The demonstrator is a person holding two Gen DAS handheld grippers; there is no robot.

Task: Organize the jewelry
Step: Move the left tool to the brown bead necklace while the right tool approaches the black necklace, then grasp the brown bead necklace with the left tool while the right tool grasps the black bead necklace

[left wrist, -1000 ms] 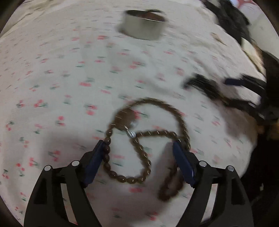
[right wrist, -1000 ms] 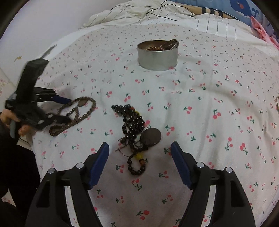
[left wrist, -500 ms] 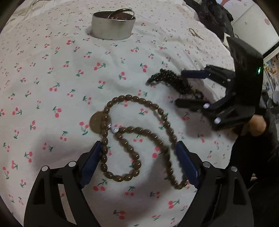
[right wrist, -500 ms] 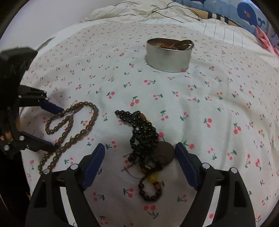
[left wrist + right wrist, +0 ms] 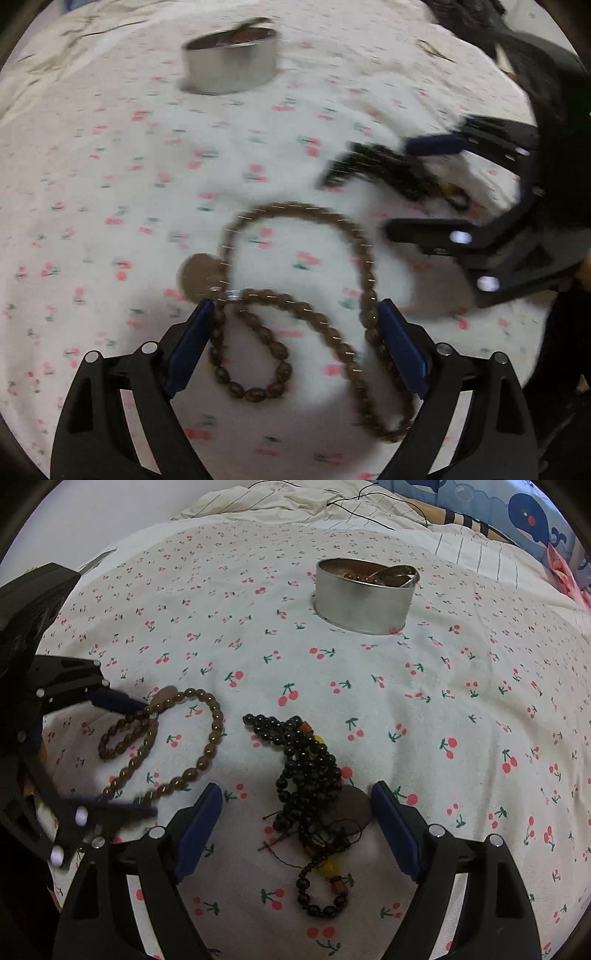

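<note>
Two grippers: both low over the cherry-print sheet (image 5: 424,709), fingers spread wide
Left gripper (image 5: 295,314): straddles the brown bead necklace (image 5: 321,321), beads touching both blue pads
Right gripper (image 5: 297,797): straddles the black bead strand (image 5: 306,775), pads apart from it
Brown necklace: just left of the black strand
Farthest: metal tin (image 5: 365,594), jewelry inside, well beyond both strands

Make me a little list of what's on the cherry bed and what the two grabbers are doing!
Surface: cherry-print sheet
Brown bead necklace: lying loose between the fingers of the left gripper
Black bead necklace: lying in a heap between the fingers of the right gripper
Left gripper: open
Right gripper: open
Metal tin: farther back, with some jewelry inside
</note>
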